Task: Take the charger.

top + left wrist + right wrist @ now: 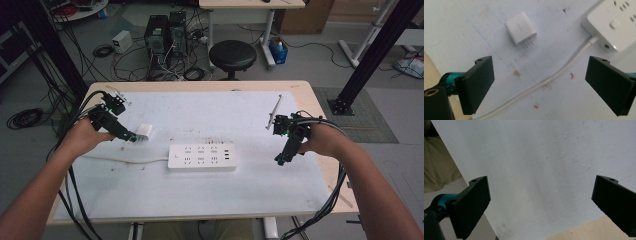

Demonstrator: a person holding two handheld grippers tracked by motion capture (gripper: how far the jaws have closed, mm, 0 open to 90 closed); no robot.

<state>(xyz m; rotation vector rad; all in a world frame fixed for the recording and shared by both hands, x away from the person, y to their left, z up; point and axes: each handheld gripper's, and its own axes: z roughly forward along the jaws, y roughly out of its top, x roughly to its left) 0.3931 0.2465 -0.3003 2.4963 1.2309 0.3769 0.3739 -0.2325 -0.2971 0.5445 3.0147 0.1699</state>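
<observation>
High view: the left gripper (pixel 131 136) is low over the white mat (pixel 250 190), and a small white charger (pixel 145 131) lies just beyond its tips. The left gripper view shows the jaws wide apart with nothing between them. There the charger (pixel 520 28) lies flat ahead of the jaws, a little toward the left one, with its two metal pins (pixel 529 43) pointing back at the gripper. The power strip (pixel 615 23) is ahead on the right jaw's side, and its cable (pixel 554 76) runs across between the jaws.

The charger looks light, hard and smooth, so I think it can slip or turn under a weak grip. The best hold seems to be on two flat opposite sides of the body, away from the thin pins.

The right gripper (pixel 281 159) hangs over bare mat, jaws also wide apart and empty.
</observation>
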